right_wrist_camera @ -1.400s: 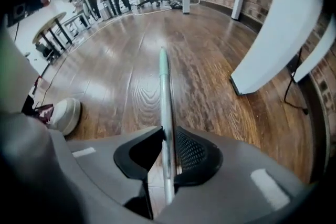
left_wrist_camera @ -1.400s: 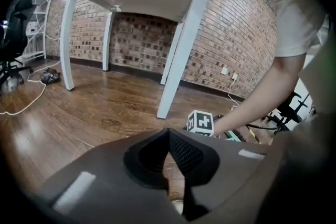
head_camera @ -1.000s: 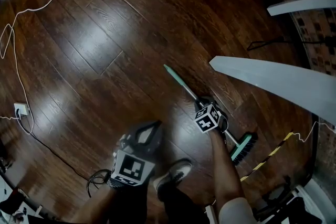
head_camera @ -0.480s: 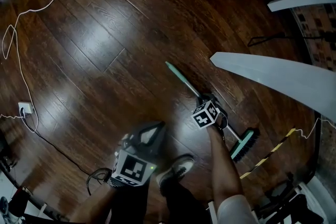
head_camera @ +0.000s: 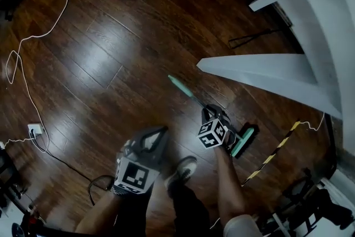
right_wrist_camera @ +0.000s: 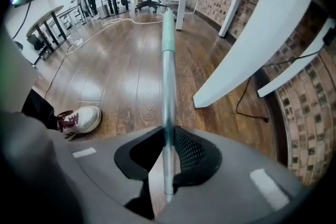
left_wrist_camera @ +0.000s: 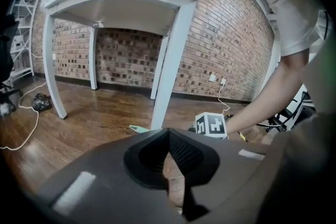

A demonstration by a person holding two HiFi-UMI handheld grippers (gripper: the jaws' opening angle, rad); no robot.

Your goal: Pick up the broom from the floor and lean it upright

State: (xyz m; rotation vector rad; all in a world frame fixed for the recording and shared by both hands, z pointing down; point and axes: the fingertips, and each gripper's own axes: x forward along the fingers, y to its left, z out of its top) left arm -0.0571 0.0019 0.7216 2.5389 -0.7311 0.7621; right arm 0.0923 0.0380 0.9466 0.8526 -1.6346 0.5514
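Clamping down, R gripper [right_wrist_camera: 167,150] jaws just closed tight on broom [right_wrist_camera: 168,86] shaft: green grip [head_camera: 181,86] pokes out at 11 o'clock from it, brush head [head_camera: 243,141] at 4. Shaft under marker cube [head_camera: 212,134] hidden; bristles too dark to read. L gripper [left_wrist_camera: 168,147] pinched together, 0 inside, at 7 o'clock of R.

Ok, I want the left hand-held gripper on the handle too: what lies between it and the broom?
Only bare wood floor: the head view shows nothing else between the left hand-held gripper and the broom.
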